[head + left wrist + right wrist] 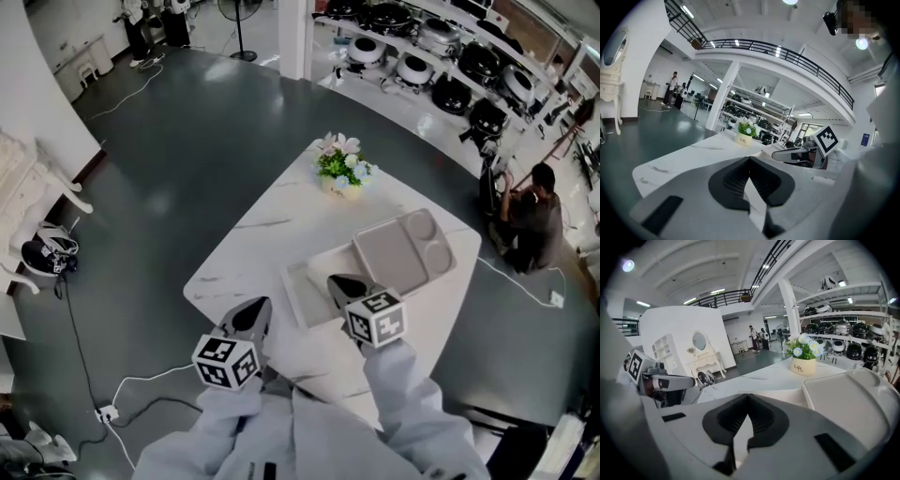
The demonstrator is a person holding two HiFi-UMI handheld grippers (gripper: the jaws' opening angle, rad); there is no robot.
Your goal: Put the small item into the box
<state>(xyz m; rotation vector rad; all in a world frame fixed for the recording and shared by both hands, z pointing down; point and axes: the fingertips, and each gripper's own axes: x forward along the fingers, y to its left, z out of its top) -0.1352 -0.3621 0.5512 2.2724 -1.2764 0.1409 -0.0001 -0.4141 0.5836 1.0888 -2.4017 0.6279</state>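
A shallow white box (300, 292) lies on the white marble table (262, 234), and a grey compartment tray (405, 248) rests across its far right end. No small item shows in any view. My right gripper (345, 284) hovers over the box with its jaws shut and nothing visible between them (748, 397). My left gripper (248, 316) hangs at the table's near edge, left of the box; its jaws meet at the tips and look empty (750, 159). Each gripper view shows the other gripper off to the side. The grey tray (853, 399) fills the right of the right gripper view.
A flower pot (342, 171) stands at the table's far end. A person (534, 220) crouches on the floor right of the table, by shelves of cookers (450, 56). A white dresser (28, 197) stands at far left, and a cable (141, 382) runs across the floor.
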